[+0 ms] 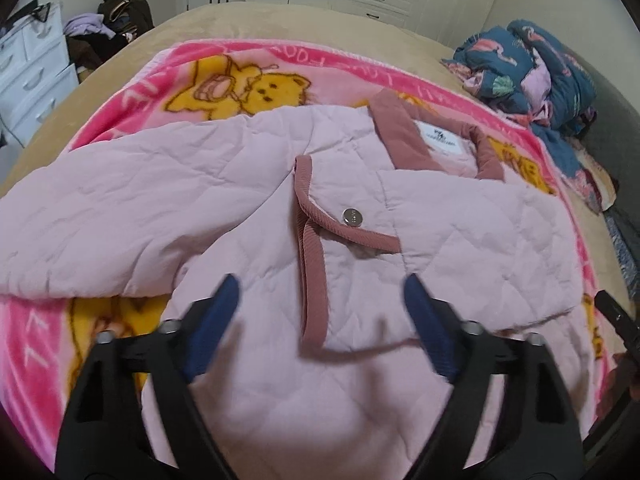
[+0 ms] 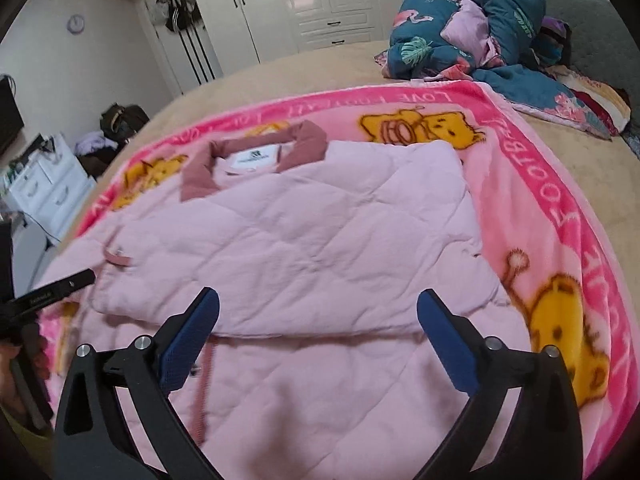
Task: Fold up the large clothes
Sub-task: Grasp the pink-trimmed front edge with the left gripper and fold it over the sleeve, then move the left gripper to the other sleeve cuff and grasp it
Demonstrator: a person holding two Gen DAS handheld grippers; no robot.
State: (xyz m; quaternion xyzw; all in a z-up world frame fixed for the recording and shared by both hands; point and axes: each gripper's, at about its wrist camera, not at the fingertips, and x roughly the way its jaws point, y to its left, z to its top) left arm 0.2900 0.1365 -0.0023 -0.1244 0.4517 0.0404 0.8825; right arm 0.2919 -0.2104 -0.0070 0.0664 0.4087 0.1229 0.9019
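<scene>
left gripper and right gripper: jaws apart, empty, above pink quilted jacket. risk: padded layers slip, folded sleeve springs open.

A tan-covered bed fills the room, with white wardrobes along the far wall, a white drawer chest at one side, and a grey headboard behind heaped bedding.
</scene>
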